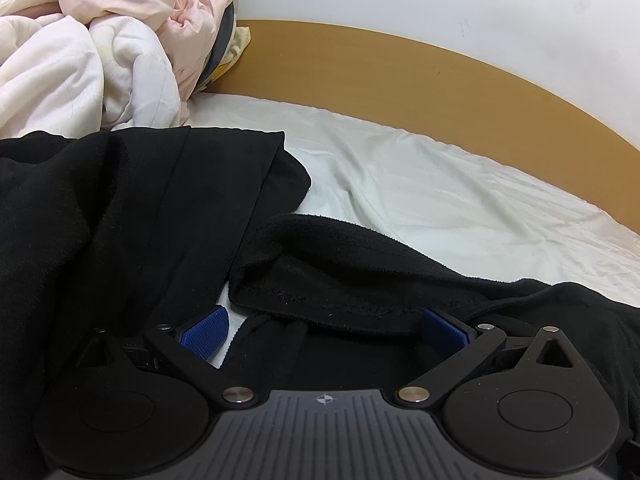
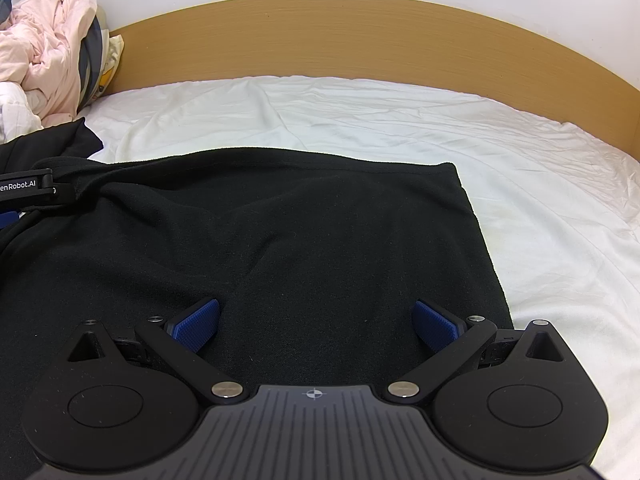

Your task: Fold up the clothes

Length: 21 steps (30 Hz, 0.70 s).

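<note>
A black garment (image 2: 304, 232) lies spread on a white bed sheet (image 2: 520, 200). My right gripper (image 2: 316, 324) hovers low over its flat right part, open, blue pads apart with only cloth beneath. In the left wrist view the same black garment (image 1: 120, 216) is bunched in folds, with a hemmed edge (image 1: 336, 300) lying across between the pads. My left gripper (image 1: 324, 332) is open over that edge; its right pad is partly hidden by the cloth. The left gripper's body (image 2: 24, 190) shows at the left edge of the right wrist view.
A heap of pink and white bedding (image 1: 100, 40) sits at the far left against the wall. A curved wooden headboard (image 2: 360, 36) runs along the back of the bed. White sheet (image 1: 460, 200) stretches to the right of the garment.
</note>
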{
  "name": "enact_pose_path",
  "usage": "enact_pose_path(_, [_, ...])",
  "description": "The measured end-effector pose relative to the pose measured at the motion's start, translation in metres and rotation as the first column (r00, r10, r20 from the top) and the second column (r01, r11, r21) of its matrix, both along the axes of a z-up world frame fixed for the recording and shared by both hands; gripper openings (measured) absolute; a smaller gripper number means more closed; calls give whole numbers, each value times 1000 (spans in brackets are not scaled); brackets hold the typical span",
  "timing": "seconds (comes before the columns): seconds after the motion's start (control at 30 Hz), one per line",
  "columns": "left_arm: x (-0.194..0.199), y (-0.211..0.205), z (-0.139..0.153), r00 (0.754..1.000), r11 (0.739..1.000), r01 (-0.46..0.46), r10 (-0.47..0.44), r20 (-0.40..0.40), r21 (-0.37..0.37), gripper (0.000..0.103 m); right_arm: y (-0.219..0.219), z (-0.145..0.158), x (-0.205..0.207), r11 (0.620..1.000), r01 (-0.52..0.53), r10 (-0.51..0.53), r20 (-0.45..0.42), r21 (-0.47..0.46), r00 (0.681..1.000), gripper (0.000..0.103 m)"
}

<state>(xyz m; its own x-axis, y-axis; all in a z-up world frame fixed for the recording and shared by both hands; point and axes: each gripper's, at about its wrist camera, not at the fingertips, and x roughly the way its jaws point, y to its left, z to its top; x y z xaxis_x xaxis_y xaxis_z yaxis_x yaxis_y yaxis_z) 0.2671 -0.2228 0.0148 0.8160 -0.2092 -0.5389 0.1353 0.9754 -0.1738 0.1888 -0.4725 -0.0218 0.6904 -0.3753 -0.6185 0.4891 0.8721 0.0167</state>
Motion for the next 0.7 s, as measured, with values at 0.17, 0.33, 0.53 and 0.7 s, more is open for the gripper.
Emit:
enact_pose_path(0.17, [0, 3, 0, 1000, 1000, -9, 9, 3, -22, 102, 0, 0, 0, 1000, 0, 0, 0, 0, 1000, 103])
enact_pose_path(0.33, [2, 7, -1, 1000, 999, -4, 4, -3, -44, 102, -1, 0, -1, 1000, -1, 1, 0, 0, 1000, 103])
enact_pose_path(0.53, [3, 9, -1, 1000, 998, -1, 1, -5, -65, 102, -1, 0, -1, 1000, -1, 1, 0, 0, 1000, 103])
enact_pose_path(0.7, [4, 11, -2, 1000, 996, 5, -6, -8, -86, 102, 0, 0, -1, 1000, -1, 1, 1, 0, 1000, 103])
